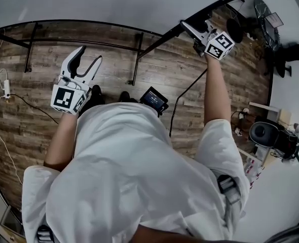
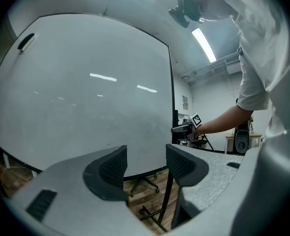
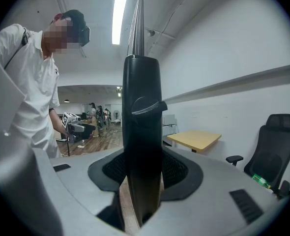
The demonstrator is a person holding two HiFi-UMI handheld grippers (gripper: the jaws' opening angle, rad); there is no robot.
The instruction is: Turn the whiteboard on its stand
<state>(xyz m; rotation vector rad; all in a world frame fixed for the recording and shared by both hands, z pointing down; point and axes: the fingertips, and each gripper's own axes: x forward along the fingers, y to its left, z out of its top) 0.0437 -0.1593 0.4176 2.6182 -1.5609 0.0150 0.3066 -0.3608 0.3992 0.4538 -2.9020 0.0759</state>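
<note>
The whiteboard is a big pale panel in a black frame, filling the top of the head view and most of the left gripper view. My right gripper is shut on the board's black side edge, which stands upright between its pads. My left gripper is open and holds nothing, hanging in front of the board's face, apart from it. Between its jaws only the floor and the black stand leg show. Each gripper is visible in the other's view, the right and the left.
The stand's black bars run over the wooden floor under the board. A black cable, a small black device and a power strip lie on the floor. An office chair and a yellow table stand by the wall.
</note>
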